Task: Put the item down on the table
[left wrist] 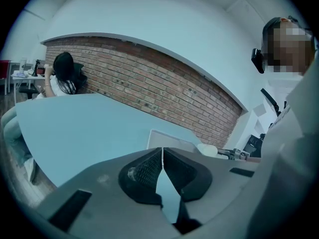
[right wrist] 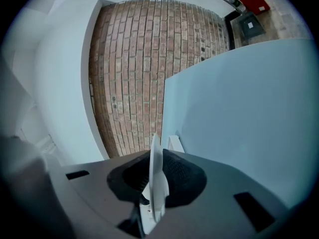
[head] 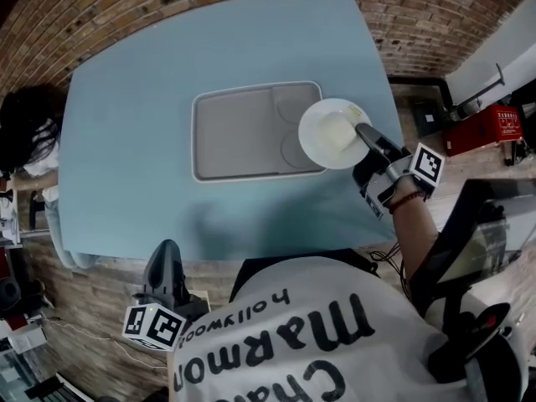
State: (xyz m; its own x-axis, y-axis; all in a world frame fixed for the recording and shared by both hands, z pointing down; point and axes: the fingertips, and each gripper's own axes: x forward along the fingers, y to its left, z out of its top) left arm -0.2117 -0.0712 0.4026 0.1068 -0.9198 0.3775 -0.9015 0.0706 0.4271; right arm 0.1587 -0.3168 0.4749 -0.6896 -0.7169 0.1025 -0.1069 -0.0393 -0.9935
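— Where is the plate at this moment?
— It is at the 3 o'clock side of the grey tray. It covers the tray's right rim and a part of the two round hollows there. If it touches the tray or hangs just above it, I cannot tell.
— What holds it?
— The right gripper. It takes the plate by the rim, at about 4 o'clock of the plate. In the right gripper view the white rim stands edge-on between the jaws, and they are closed onto it, only as far apart as this thin rim.
— And the left gripper?
— It is at about 7 o'clock, just off the near edge of the light-blue table, well apart from the tray. Its jaws meet at the tips, with nothing between them.
— Is something more around?
— A person with dark hair sits at the table's 9 o'clock end, and a brick wall runs behind the table at 12 o'clock.
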